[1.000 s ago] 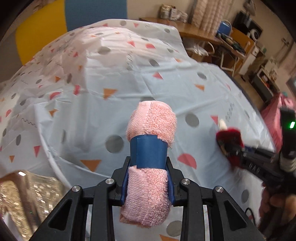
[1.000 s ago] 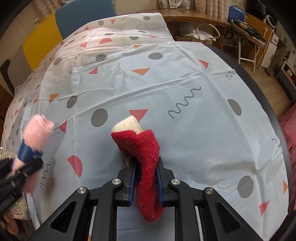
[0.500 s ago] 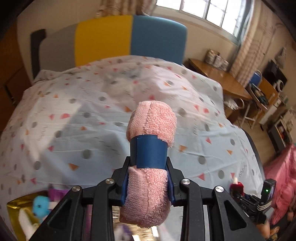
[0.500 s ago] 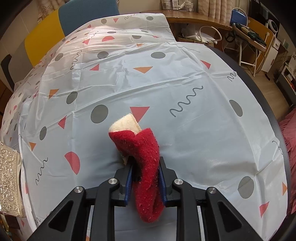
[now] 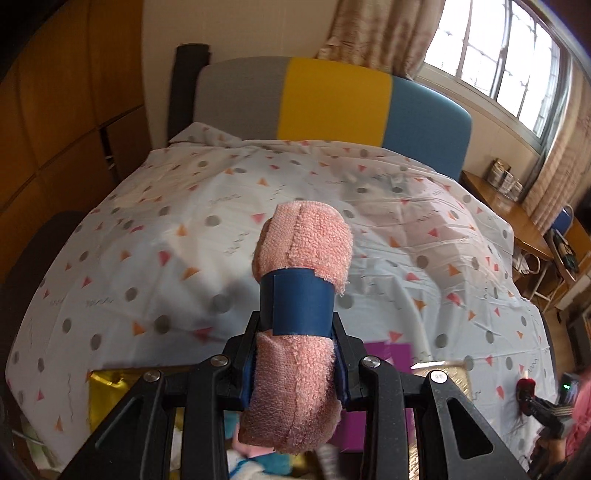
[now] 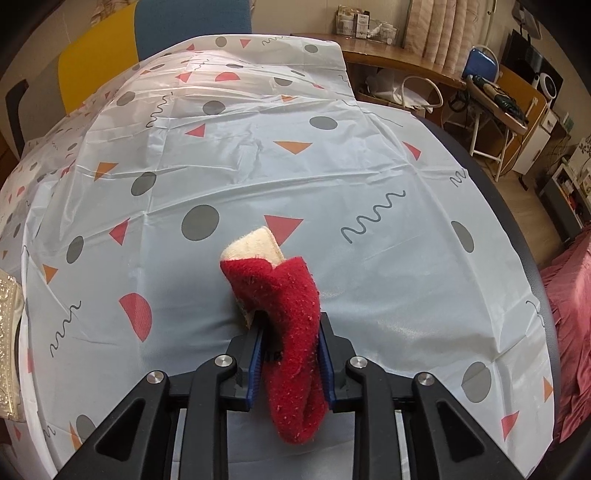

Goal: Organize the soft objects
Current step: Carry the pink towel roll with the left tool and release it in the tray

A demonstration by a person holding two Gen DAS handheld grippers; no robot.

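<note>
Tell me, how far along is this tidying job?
Midway, it seems. Some soft toys already lie in the gold box. The left gripper holds a pink towel roll above it; the right gripper holds a red sock over the bed sheet, still to be stored.

No readable text for you in either view. The band (image 5: 295, 306) around the pink towel roll (image 5: 301, 254) is plain blue, no print. The boxes on the far shelf (image 6: 360, 24) carry labels, too small to make out. The tablecloth (image 6: 369, 177) shows only shapes and squiggles, no letters or numbers.
</note>
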